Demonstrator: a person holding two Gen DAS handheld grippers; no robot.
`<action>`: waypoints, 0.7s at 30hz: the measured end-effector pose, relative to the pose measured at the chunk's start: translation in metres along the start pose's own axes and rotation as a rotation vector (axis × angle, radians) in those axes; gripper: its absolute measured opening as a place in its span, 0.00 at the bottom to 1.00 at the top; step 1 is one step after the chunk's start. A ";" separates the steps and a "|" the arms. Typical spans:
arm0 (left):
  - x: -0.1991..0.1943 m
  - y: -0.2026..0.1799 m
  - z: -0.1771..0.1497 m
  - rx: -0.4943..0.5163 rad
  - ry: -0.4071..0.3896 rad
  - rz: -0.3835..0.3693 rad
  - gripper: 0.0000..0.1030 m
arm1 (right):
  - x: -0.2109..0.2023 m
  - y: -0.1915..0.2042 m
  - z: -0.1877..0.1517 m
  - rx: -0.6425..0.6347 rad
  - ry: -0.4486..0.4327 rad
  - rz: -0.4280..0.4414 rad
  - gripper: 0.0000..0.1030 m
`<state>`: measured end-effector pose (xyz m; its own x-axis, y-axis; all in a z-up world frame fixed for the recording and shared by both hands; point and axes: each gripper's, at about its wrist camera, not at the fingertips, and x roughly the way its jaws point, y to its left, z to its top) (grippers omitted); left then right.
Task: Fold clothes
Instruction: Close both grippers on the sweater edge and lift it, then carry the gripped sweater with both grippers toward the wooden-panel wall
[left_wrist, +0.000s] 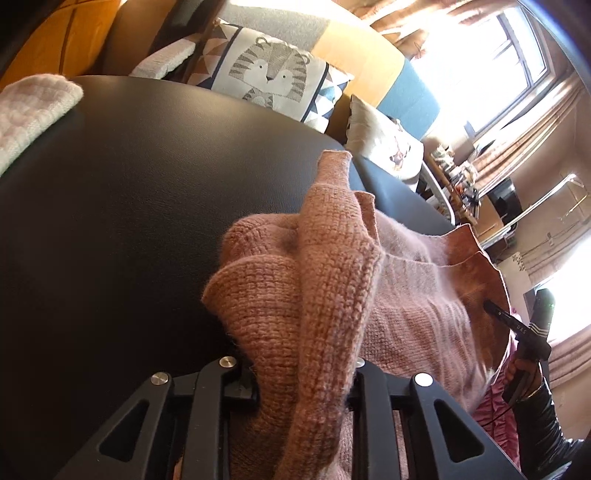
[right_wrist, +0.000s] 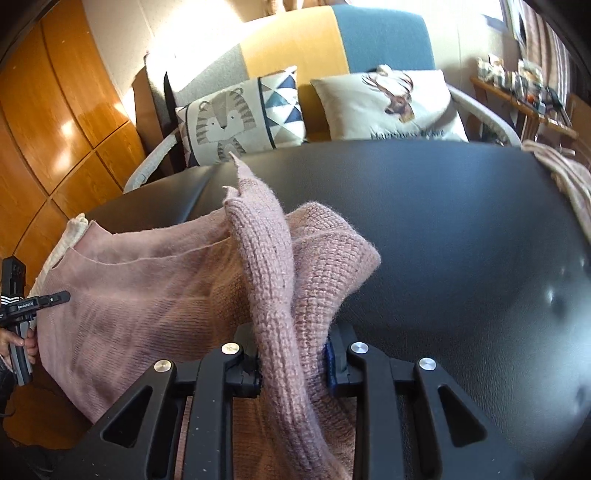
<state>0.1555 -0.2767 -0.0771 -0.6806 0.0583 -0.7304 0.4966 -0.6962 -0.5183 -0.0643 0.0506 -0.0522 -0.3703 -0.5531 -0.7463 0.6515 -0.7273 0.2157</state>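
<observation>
A pink knit sweater (left_wrist: 332, 295) hangs stretched between both grippers above a black leather table (left_wrist: 147, 184). My left gripper (left_wrist: 303, 387) is shut on a bunched fold of its thick knit, which rises between the fingers. In the right wrist view the same sweater (right_wrist: 273, 258) bulges up through my right gripper (right_wrist: 293, 365), shut on another bunch. The body of the garment sags between the two grips, partly off the table edge. The right gripper (left_wrist: 495, 308) also shows far right in the left wrist view. The left gripper (right_wrist: 61, 296) shows at the left edge of the right wrist view.
A folded pale pink cloth (left_wrist: 33, 107) lies at one end of the table (right_wrist: 443, 240), seen also as a cloth (right_wrist: 565, 177). Behind stands a sofa with a tiger cushion (right_wrist: 236, 122) and a deer cushion (right_wrist: 395, 103). A wooden cabinet (right_wrist: 55, 129) is at left.
</observation>
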 end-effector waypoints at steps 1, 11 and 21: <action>-0.006 0.001 -0.001 -0.006 -0.015 -0.007 0.21 | -0.001 0.008 0.003 -0.014 -0.004 0.000 0.25; -0.088 0.048 -0.017 -0.110 -0.154 -0.016 0.21 | 0.024 0.108 0.029 -0.169 -0.010 0.061 0.24; -0.202 0.128 -0.047 -0.265 -0.351 0.081 0.21 | 0.087 0.280 0.074 -0.413 0.009 0.228 0.24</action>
<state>0.3819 -0.3437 -0.0167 -0.7529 -0.2673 -0.6014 0.6455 -0.4782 -0.5955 0.0369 -0.2313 -0.0098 -0.1826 -0.6749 -0.7150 0.9250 -0.3644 0.1078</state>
